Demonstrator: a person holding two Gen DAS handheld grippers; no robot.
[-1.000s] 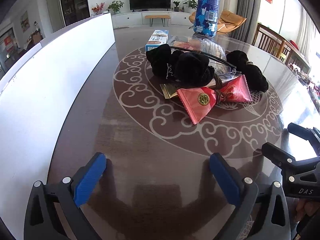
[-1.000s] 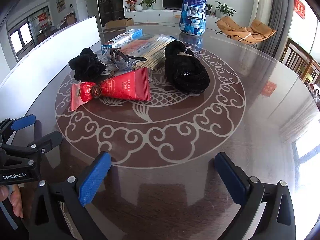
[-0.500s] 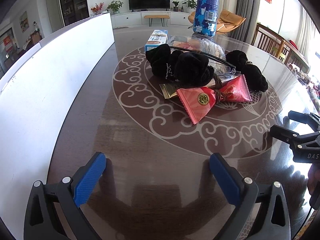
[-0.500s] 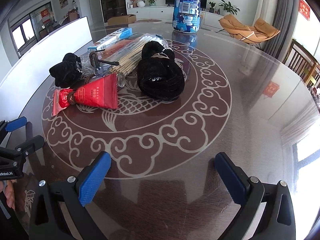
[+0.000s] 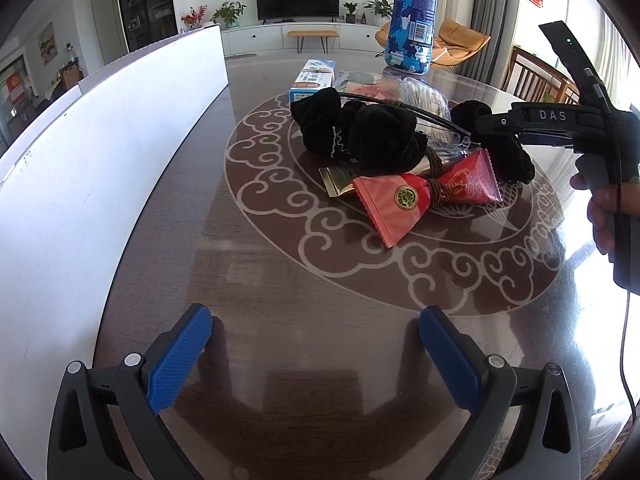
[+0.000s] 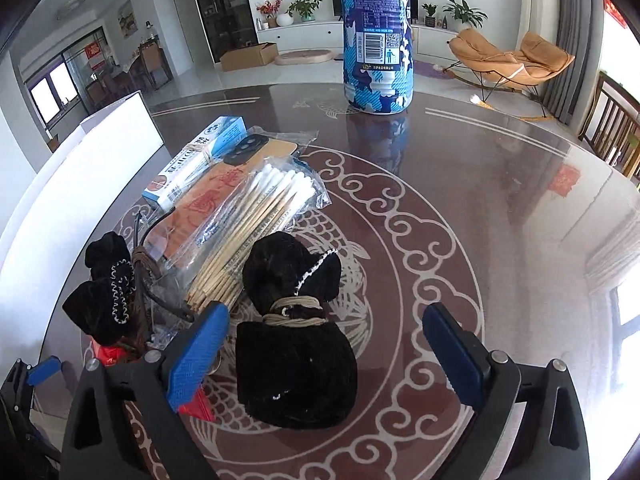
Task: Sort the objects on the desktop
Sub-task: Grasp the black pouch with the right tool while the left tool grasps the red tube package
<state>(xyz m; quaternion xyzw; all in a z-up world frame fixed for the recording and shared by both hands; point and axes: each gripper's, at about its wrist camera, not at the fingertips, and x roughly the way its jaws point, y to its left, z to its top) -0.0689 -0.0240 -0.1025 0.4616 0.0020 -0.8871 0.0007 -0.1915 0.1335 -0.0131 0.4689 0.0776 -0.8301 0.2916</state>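
The black pouch (image 6: 296, 364) lies on the tabletop (image 6: 500, 208) at the near edge of the pile, tied at its waist with tan cord. Its long axis runs away from the right tool (image 6: 324, 364), roughly in line with the tool's own pointing direction, neck end farthest. The body of the pouch sits between the two blue pads, closer to the left pad (image 6: 196, 356); the right pad has clear tabletop between it and the pouch. The jaws are closing, with the pouch between them, and neither pad appears to press on the fabric yet.

Judgement: the right tool is the nearer one and is placed to grip across the pouch's short axis, below the cord.

Just left of the pouch lie a swab packet (image 6: 256, 216), a second pouch (image 6: 106, 296) and a red sachet (image 5: 424, 196). A blue box (image 6: 196, 160) sits beyond them and a blue bottle (image 6: 376, 36) stands well apart at the far side.

The left tool (image 5: 316, 356) hangs over bare tabletop, jaws wide apart and empty, well short of the pile.
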